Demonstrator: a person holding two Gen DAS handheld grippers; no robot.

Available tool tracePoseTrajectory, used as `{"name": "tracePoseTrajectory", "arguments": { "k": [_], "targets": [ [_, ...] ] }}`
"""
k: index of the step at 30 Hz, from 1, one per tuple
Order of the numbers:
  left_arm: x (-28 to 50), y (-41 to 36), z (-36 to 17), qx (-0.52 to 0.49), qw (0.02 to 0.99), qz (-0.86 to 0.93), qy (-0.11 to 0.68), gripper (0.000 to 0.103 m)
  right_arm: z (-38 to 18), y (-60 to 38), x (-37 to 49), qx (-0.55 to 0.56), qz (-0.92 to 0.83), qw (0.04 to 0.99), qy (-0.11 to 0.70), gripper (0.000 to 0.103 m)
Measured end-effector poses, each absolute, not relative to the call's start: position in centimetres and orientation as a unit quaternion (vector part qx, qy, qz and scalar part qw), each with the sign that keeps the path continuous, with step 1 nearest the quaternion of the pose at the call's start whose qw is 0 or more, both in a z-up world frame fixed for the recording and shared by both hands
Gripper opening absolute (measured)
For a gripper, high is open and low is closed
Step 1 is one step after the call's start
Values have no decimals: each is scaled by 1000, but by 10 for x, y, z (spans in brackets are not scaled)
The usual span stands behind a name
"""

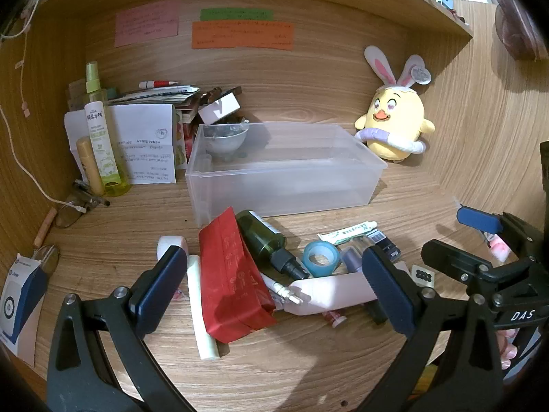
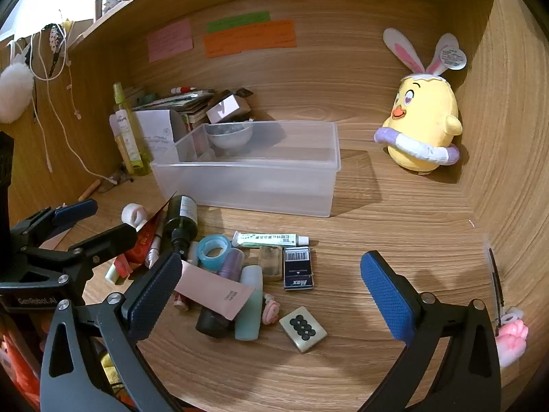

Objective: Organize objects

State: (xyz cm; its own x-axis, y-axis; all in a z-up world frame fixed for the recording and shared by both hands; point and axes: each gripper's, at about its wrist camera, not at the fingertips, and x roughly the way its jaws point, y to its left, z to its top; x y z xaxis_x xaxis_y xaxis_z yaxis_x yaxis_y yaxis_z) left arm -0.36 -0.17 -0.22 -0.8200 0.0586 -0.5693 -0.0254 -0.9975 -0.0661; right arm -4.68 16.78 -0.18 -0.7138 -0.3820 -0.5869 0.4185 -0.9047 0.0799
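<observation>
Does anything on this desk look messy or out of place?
Yes: small items lie jumbled in front of the clear box, a dark green bottle tipped on its side among them. The box looks nearly empty.

Wood-grain desk surface (image 2: 394, 213) enclosed by a matching back panel (image 2: 326, 79) and side panels, forming an alcove beneath an overhead shelf (image 1: 429, 10). Pink (image 1: 147, 22), green (image 1: 236, 14) and orange (image 1: 242, 34) paper notes adhere to the back panel near its upper edge. Bright light enters beyond the alcove's upper left corner.
</observation>
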Motion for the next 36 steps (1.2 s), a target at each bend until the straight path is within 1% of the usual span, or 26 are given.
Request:
{"name": "tracePoseTrajectory", "arguments": {
  "k": [28, 36],
  "targets": [
    [-1, 1, 2, -295, 21, 955, -28, 103, -4, 165, -45, 315, -923, 221, 31, 103],
    [1, -9, -3, -308, 14, 951, -36, 103, -9, 167, -48, 323, -919, 223, 33, 103]
  ]
}}
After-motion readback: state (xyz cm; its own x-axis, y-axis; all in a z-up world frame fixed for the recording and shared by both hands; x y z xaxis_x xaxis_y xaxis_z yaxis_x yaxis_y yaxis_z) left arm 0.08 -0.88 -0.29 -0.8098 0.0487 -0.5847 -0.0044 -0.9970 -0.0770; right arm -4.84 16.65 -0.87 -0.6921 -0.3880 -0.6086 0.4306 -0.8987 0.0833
